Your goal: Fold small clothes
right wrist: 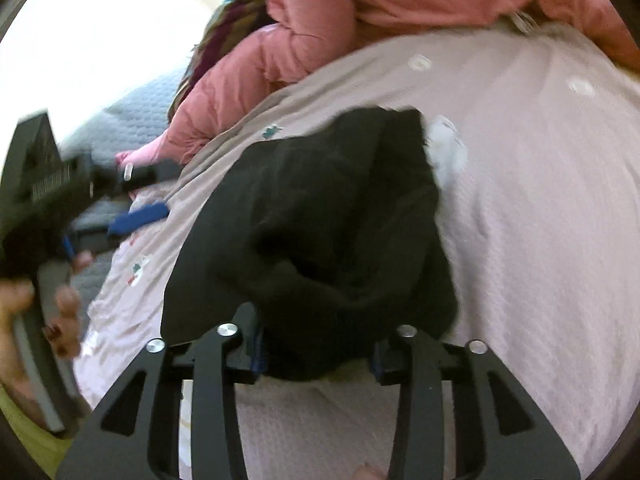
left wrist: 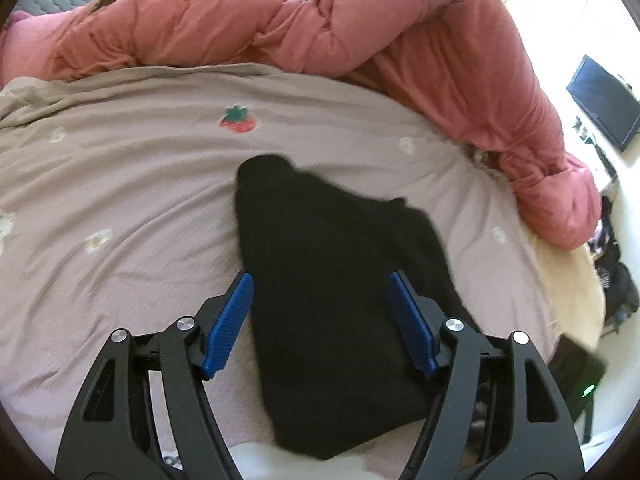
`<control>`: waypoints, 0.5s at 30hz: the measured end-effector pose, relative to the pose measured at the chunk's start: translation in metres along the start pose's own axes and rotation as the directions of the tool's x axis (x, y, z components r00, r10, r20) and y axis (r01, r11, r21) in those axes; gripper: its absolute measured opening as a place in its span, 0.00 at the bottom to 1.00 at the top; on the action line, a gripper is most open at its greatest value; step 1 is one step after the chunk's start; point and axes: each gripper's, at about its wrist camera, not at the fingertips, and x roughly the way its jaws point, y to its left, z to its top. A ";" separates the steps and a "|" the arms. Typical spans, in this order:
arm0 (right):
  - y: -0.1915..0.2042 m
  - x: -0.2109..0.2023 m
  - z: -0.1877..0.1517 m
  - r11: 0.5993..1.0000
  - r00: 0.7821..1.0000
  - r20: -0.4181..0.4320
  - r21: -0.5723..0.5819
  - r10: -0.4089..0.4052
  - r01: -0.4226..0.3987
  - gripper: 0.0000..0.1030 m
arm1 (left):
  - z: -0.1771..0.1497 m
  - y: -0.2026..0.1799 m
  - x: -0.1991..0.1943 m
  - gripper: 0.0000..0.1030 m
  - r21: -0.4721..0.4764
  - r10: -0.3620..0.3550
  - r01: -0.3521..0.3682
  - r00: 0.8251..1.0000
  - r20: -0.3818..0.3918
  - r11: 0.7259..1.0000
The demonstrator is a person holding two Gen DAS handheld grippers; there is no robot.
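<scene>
Blue-padded fingers (left wrist: 234, 320) of the left gripper (left wrist: 322, 280) stand wide apart on either side of the black garment (left wrist: 332, 280), neither pad pressing on it. That garment lies bunched on the beige bedsheet (left wrist: 120, 200), just short of the strawberry print (left wrist: 238, 120), its long axis running from the gripper toward the pink duvet (left wrist: 400, 40). Seen from the right wrist, the right gripper (right wrist: 316, 356) sits partly spread with the garment's (right wrist: 320, 220) near edge draped between its jaws; whether the pads bite cannot be told. The right one looks nearer the cloth's edge, so the next fold probably starts there.
</scene>
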 end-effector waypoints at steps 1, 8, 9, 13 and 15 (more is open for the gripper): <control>0.000 -0.002 -0.001 1.000 1.000 -0.008 -0.004 0.002 -0.002 0.46 | -0.005 0.003 0.001 0.60 0.004 0.014 -0.014 1.000 -0.004 1.000; -0.008 -0.045 0.013 1.000 0.999 0.043 -0.020 0.007 -0.006 0.65 | -0.029 0.004 0.009 0.60 0.033 0.019 -0.019 1.000 -0.017 0.999; -0.011 -0.046 0.021 1.000 0.999 0.038 -0.020 -0.003 0.004 0.71 | -0.032 0.004 0.011 0.60 0.038 0.019 -0.018 1.000 -0.025 0.999; -0.015 -0.028 0.059 1.000 1.000 -0.001 -0.021 -0.007 0.007 0.72 | -0.042 0.000 0.015 0.60 0.084 0.053 -0.052 0.998 -0.018 0.995; -0.025 -0.013 0.082 0.999 0.999 -0.017 0.036 0.032 -0.031 0.72 | -0.045 -0.001 0.015 0.60 0.097 0.063 -0.061 0.998 -0.015 0.993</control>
